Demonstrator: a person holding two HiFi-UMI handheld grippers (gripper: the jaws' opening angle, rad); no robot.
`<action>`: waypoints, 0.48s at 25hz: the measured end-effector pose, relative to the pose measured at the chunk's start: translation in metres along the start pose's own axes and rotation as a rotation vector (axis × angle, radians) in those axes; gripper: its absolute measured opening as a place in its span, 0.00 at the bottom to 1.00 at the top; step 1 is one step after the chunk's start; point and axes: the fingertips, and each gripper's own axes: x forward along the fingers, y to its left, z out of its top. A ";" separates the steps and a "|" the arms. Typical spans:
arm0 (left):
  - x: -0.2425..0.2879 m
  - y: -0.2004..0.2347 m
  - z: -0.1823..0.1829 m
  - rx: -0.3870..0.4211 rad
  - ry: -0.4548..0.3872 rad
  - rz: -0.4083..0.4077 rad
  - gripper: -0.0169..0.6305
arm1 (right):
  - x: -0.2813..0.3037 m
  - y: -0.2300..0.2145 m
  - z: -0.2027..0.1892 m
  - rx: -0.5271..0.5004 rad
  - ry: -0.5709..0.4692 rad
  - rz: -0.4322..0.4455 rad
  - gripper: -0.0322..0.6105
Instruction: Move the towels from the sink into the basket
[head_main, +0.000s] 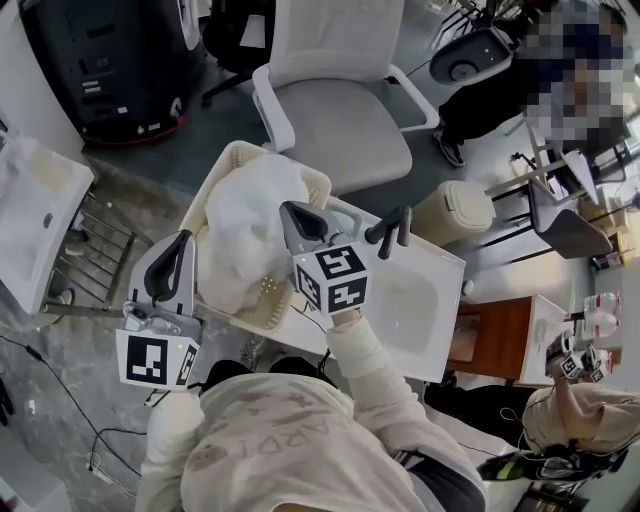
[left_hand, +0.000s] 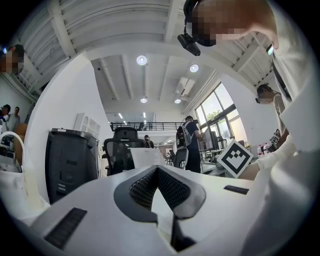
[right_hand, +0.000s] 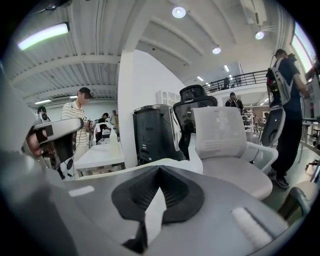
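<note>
A heap of white towels (head_main: 243, 228) fills the cream basket (head_main: 232, 153), which stands just left of the white sink (head_main: 415, 300). The basin shows bare, with a dark faucet (head_main: 390, 232) at its far rim. My right gripper (head_main: 290, 210) hovers over the basket's right side, above the towels, with its jaws shut and nothing between them (right_hand: 160, 169). Off the basket's near left edge, my left gripper (head_main: 182, 240) is held up, also shut and empty (left_hand: 157, 168). In the right gripper view a bit of white towel (right_hand: 199, 162) peeks past the jaws.
A white office chair (head_main: 340, 110) stands right behind the basket. A lidded cream bin (head_main: 452, 210) sits beyond the sink. A black machine (head_main: 110, 60) is at the far left, a white fixture (head_main: 30, 205) at the left, and another person (head_main: 580, 415) with grippers at the lower right.
</note>
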 end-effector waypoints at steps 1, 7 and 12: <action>0.001 -0.002 0.001 0.001 -0.001 -0.005 0.03 | -0.006 -0.002 0.001 0.008 -0.015 -0.009 0.06; 0.007 -0.014 0.007 0.008 -0.014 -0.033 0.03 | -0.042 -0.014 0.010 0.035 -0.102 -0.060 0.06; 0.009 -0.026 0.010 0.013 -0.020 -0.055 0.03 | -0.066 -0.019 0.015 0.016 -0.154 -0.081 0.06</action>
